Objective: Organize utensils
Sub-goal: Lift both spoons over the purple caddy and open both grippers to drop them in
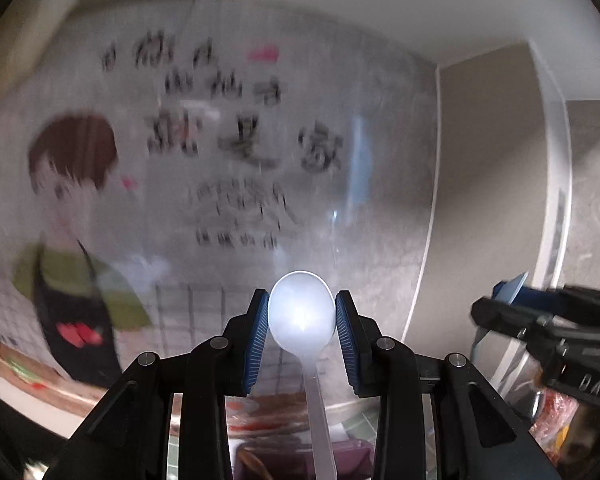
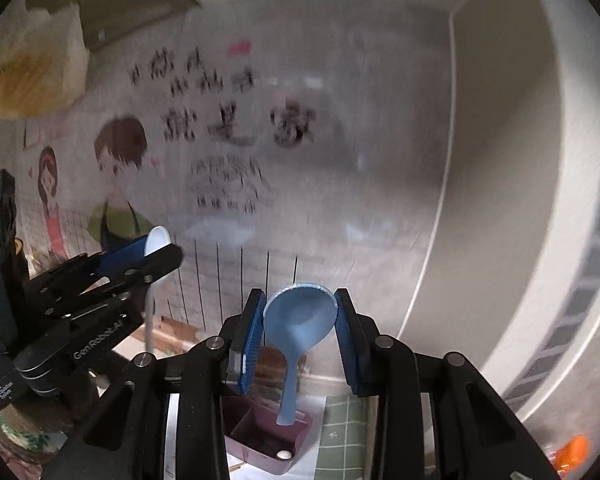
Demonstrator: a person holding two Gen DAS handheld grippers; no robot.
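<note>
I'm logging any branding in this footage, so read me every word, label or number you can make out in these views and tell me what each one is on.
"GenRobot.AI": printed in white on the body of the left gripper, right wrist view.
Small white label lower on that gripper: too small to read.
Embossed letters on the right gripper, left wrist view: not clearly readable.
Large black characters on the wall sticker: motion-blurred, unreadable.
White spoon and blue spoon: no text.
</note>
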